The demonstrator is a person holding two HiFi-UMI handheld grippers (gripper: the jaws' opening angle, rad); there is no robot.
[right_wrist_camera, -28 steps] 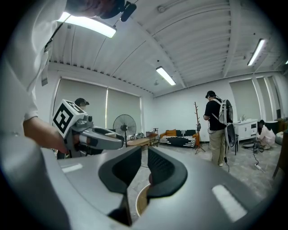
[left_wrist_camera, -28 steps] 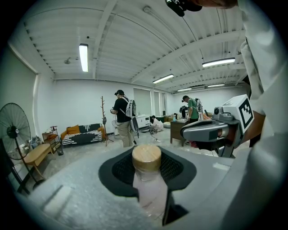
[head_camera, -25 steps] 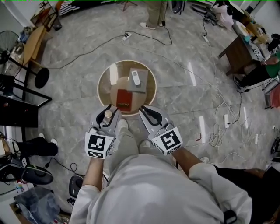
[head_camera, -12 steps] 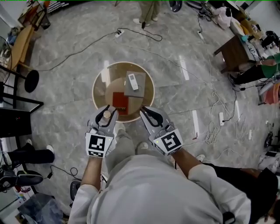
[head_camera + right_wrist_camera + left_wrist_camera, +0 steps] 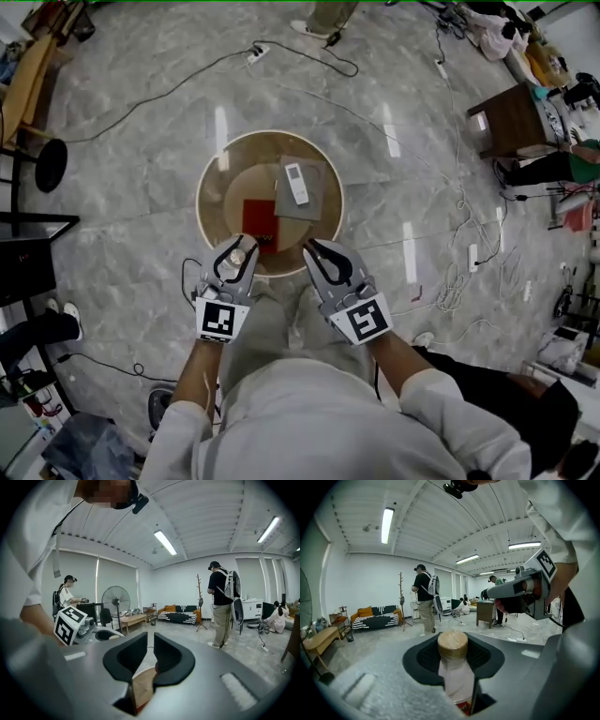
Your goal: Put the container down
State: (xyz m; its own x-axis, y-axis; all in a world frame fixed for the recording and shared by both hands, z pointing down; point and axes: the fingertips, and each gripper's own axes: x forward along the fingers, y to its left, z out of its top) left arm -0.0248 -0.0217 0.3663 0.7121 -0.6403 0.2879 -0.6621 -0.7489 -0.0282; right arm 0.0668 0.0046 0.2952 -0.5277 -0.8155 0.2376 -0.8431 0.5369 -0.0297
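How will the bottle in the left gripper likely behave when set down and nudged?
The bottle looks tall and narrow under a wide lid, so it may tip if nudged. Its smooth, pale body seems rigid and possibly slippery. Small within the left gripper, it is probably light.

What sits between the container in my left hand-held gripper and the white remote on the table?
A flat red square thing lies on the round table between the container and the remote, as the head view shows.

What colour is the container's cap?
The cap is light tan, wood-like; it shows best in the left gripper view.
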